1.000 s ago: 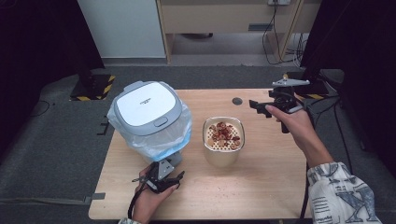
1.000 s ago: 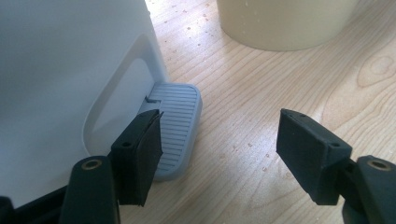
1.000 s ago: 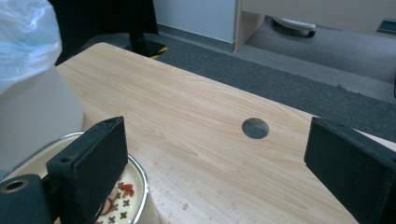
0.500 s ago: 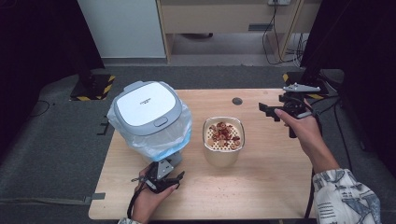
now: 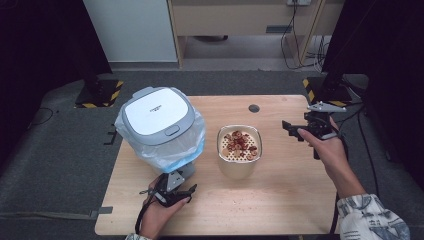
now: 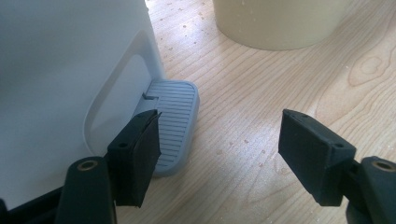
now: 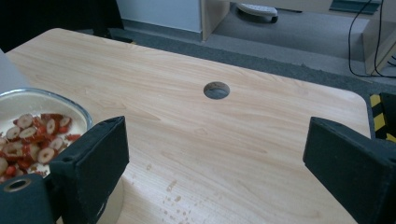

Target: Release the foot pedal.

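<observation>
1. The left gripper (image 6: 219, 154) is held released, low beside the pedal (image 6: 173, 121) of the bin (image 5: 159, 127).
2. The right gripper (image 5: 292, 131), also released, is held beside the bowl (image 5: 239, 150).
3. Pedal-pressing is judged next; a downward push is called for.

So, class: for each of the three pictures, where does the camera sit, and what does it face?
High view: above the table, looking down; both forearms, both claws show.
Left gripper view: on the left claw, facing the bin's pedal.
Right gripper view: on the right claw, facing the table hole.
Shared: the bowl.
</observation>
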A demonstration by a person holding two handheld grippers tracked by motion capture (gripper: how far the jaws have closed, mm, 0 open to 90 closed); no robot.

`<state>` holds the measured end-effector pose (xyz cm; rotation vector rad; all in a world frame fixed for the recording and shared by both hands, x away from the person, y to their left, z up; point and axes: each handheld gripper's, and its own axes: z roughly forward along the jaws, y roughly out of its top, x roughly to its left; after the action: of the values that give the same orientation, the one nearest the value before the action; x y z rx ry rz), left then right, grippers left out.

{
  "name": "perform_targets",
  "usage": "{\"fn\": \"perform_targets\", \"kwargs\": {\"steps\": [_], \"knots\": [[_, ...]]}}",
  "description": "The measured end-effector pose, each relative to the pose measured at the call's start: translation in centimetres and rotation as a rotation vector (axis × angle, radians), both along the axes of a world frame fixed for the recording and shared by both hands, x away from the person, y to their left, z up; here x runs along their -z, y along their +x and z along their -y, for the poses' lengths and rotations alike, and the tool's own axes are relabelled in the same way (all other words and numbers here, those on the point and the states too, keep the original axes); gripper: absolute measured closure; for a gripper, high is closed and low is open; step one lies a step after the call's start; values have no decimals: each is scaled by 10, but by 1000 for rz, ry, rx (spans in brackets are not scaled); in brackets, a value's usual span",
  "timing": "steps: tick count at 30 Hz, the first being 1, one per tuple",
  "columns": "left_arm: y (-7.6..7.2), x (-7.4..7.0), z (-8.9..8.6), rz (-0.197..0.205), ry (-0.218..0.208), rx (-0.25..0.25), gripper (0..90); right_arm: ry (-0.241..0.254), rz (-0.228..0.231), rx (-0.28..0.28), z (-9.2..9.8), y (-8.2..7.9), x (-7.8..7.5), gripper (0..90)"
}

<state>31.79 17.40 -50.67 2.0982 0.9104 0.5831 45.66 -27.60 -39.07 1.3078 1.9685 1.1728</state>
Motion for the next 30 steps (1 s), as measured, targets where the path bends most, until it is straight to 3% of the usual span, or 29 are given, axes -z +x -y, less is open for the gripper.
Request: {"fn": "perform_targets", "kwargs": {"steps": [7, 14, 15, 30], "knots": [[0, 1, 0, -7, 4, -1, 280, -5, -21, 10, 8, -19, 26, 74], [0, 1, 0, -8, 6, -1, 276, -11, -42, 23, 13, -29, 47, 77], [0, 1, 0, -9, 7, -1, 275, -9, -61, 19, 14, -32, 54, 84], [1, 2, 0, -10, 13, 2, 267, -16, -115, 11, 9, -40, 88, 83]]}}
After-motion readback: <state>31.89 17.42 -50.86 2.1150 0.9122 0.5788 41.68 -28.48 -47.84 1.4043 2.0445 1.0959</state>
